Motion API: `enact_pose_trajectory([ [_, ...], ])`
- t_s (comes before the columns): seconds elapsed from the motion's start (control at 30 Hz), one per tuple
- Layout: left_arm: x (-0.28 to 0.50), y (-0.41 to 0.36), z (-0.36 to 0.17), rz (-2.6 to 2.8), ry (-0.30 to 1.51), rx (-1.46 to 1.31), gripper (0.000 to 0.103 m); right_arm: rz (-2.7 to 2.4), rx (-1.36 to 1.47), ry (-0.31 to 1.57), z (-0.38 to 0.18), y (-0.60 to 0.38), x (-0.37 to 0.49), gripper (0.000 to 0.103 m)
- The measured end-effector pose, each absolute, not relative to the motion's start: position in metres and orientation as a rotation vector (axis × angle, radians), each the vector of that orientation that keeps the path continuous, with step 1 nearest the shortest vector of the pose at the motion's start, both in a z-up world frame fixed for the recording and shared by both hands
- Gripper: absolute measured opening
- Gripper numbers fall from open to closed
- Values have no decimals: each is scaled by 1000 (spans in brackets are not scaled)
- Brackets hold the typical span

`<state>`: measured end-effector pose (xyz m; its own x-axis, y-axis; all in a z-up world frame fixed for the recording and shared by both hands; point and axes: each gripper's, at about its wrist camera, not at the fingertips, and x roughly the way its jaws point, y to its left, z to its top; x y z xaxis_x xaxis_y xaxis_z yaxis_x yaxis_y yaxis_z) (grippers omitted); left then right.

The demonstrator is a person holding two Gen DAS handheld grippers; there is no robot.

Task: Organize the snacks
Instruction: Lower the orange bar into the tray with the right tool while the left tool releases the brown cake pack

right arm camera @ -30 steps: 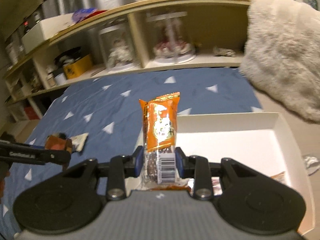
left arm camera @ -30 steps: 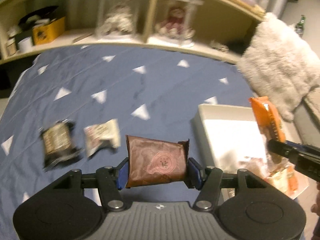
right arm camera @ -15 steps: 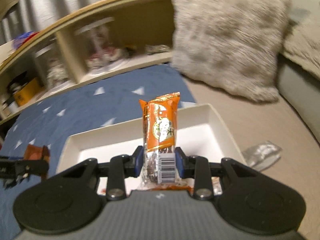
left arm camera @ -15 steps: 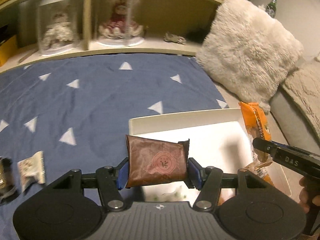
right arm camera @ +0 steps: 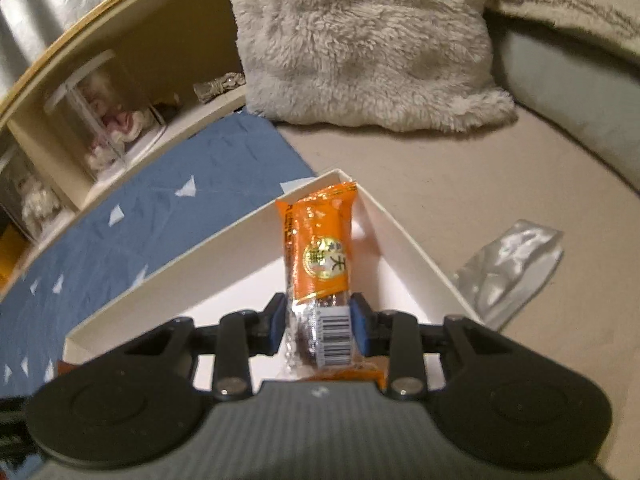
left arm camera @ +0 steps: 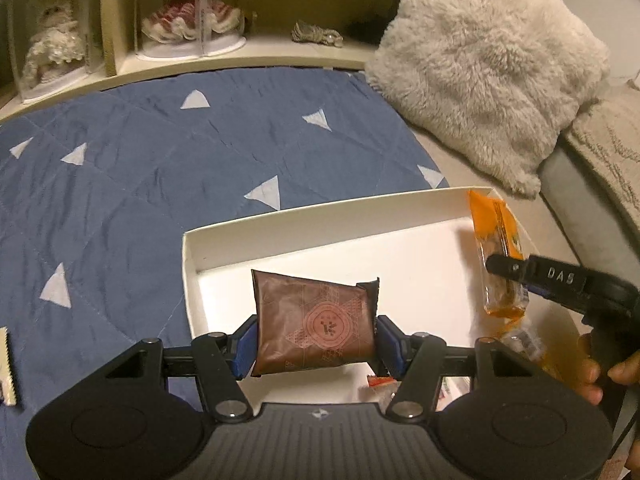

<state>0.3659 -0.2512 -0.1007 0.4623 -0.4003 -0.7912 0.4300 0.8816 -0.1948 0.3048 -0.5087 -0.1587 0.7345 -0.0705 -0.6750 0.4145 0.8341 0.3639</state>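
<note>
My left gripper point(left arm camera: 316, 340) is shut on a brown snack packet point(left arm camera: 314, 324) and holds it over the near left part of a white open box point(left arm camera: 320, 220). My right gripper point(right arm camera: 319, 330) is shut on an orange snack packet point(right arm camera: 318, 248), held above the box's far right corner point(right arm camera: 340, 174). From the left wrist view the orange packet point(left arm camera: 496, 248) and the right gripper point(left arm camera: 508, 270) show at the box's right side, with a hand point(left arm camera: 612, 372) on the handle. Small wrapped snacks point(left arm camera: 380, 384) lie in the box's near part.
The box rests where a blue triangle-patterned quilt point(left arm camera: 160, 184) meets a beige surface point(right arm camera: 460, 184). A fluffy cream pillow point(left arm camera: 492, 64) leans behind. A silver packet point(right arm camera: 508, 268) lies right of the box. A shelf with doll display cases point(left arm camera: 188, 12) runs along the back. Another packet's edge point(left arm camera: 8, 364) lies far left.
Both grippers have swung right, from over the quilt to over the white box, each still holding its packet. The loose packets on the quilt have slid out of the left view.
</note>
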Motion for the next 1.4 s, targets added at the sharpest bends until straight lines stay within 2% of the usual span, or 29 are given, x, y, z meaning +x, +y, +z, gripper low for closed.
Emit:
enact_pose_trajectory([
  [0.23,378,-262,-112,-540,983,104,62,-178,540,791,-173,-492,321,47],
  [0.3,382,-263,-116,-530,991,123,63,-176,510,780,-169,-488,321,63],
  [0.37,384,-263,-120,-520,1005,122,63,-201,468,767,-163,-484,321,69],
  [0.6,378,-260,-129,-530,1063,177,64,-220,342,761,-155,-483,322,71],
  [0.77,369,-256,-127,-505,1083,117,65,-211,331,788,-159,-480,319,71],
  [0.83,368,-256,-125,-497,1090,96,70,-210,319,792,-158,-479,318,71],
  [0.87,367,-256,-124,-493,1092,90,76,-213,315,792,-158,-479,317,71],
  [1.03,361,-258,-117,-482,1084,97,86,-227,301,788,-153,-482,310,72],
  [1.4,354,-254,-104,-467,1070,99,88,-220,265,770,-140,-480,293,74],
])
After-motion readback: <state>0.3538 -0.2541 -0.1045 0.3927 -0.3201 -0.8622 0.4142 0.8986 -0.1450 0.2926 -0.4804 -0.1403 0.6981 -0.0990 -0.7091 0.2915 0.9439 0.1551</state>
